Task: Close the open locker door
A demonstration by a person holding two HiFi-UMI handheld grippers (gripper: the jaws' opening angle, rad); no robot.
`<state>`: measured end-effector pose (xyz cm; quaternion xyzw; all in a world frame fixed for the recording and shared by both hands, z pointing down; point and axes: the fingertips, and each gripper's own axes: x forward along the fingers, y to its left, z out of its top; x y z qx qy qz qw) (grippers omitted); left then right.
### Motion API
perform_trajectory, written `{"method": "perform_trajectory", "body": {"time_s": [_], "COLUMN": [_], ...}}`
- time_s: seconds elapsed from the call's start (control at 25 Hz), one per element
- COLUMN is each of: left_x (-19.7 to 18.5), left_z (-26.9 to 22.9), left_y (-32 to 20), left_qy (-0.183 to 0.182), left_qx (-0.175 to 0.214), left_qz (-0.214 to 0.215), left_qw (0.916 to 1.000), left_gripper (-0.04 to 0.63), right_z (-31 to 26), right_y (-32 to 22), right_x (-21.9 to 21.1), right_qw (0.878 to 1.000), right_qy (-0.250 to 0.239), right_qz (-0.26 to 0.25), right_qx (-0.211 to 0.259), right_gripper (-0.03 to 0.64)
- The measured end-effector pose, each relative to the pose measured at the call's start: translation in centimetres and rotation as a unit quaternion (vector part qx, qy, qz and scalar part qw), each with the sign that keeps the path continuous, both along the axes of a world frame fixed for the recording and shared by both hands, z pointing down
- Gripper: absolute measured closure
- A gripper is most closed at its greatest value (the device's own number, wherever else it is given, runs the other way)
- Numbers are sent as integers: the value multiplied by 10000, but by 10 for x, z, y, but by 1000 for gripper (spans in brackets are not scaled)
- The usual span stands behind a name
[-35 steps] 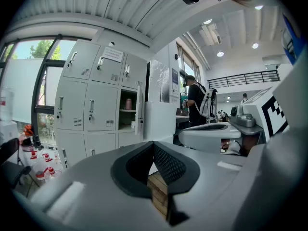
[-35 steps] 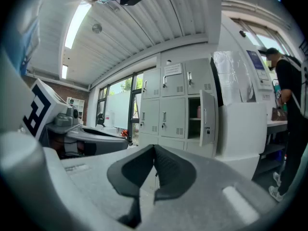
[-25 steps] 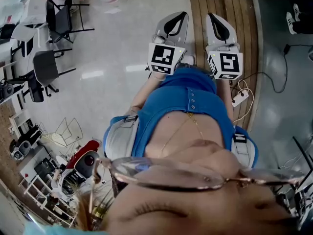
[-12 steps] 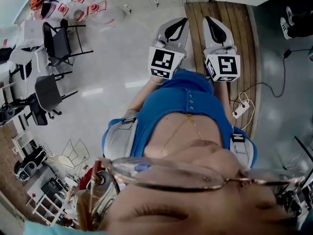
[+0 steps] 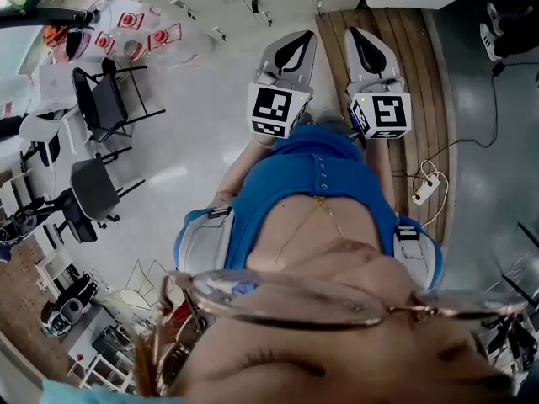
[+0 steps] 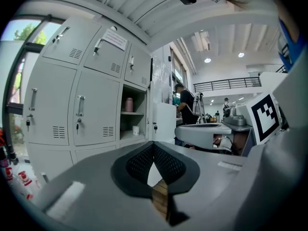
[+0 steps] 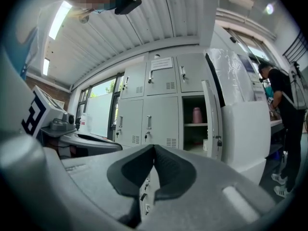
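The grey lockers (image 6: 91,109) fill the left of the left gripper view. One compartment (image 6: 133,117) stands open, with a pink bottle (image 6: 129,104) on its shelf. Its door (image 7: 213,117) swings out toward me, a key (image 7: 219,141) hanging in the lock. The right gripper view shows the same open compartment (image 7: 194,124) and bottle (image 7: 197,114). My left gripper (image 6: 154,146) and right gripper (image 7: 154,149) are both shut with nothing held, some way short of the lockers. In the head view, the left gripper (image 5: 295,47) and right gripper (image 5: 364,47) are held side by side before my chest.
A large white cabinet (image 7: 243,129) stands just right of the open door. A person in black (image 7: 282,105) stands beyond it. Black chairs (image 5: 105,99) are off to my left. A wooden floor strip (image 5: 417,74) and a power strip with cable (image 5: 425,188) lie to my right.
The floor and chairs have slid down the head view while both grippers moved slightly up in it. Both grippers stayed shut, side by side.
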<state>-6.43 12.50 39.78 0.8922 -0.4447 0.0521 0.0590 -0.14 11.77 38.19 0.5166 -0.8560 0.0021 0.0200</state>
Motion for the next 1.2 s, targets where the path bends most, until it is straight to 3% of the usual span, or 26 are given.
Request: {"method": "perform_trajectory", "body": {"time_s": [0.24, 0.52, 1.2], "left_x": [-5, -1, 56], "left_z": [5, 6, -15], "left_y": [-16, -50, -179], "left_qy": [149, 178, 165], "left_qx": [-125, -145, 15], "left_qz": [8, -38, -114], "left_qw": [9998, 9997, 9998], "left_gripper": [600, 600, 600], "right_z": [2, 3, -27], "right_y": [-18, -51, -177], "right_x": [3, -1, 35], "right_qw": [9999, 10000, 9986], "right_qy": [-13, -25, -95], "right_qz": [149, -59, -483], "right_qx": [-66, -54, 218], "right_gripper": [615, 615, 615]}}
